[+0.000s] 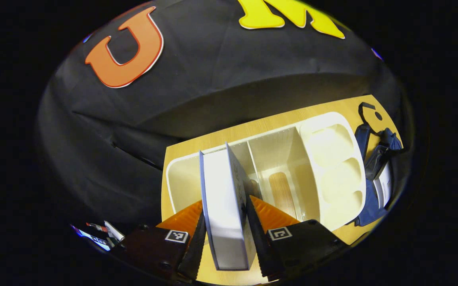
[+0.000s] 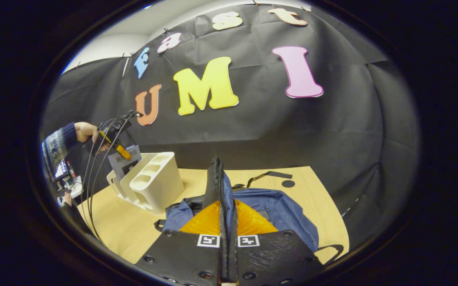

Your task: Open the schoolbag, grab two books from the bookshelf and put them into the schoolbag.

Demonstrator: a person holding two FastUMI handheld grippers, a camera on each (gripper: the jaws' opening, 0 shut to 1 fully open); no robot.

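the left gripper (image 1: 226,234) is clamped on a book (image 1: 225,206), one finger on each cover, holding it upright above the white shelf (image 1: 332,159) on the table (image 1: 181,149). the right gripper (image 2: 228,238) has its jaws pinched together on a raised edge of the blue bag (image 2: 276,210) (the zipper edge, by the look of it). the bag lies on the table just beside the shelf. in the right gripper view, a hand (image 2: 86,131) holds the left gripper over the shelf.

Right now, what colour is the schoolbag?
Dark blue; the schoolbag shows best in the right gripper view.
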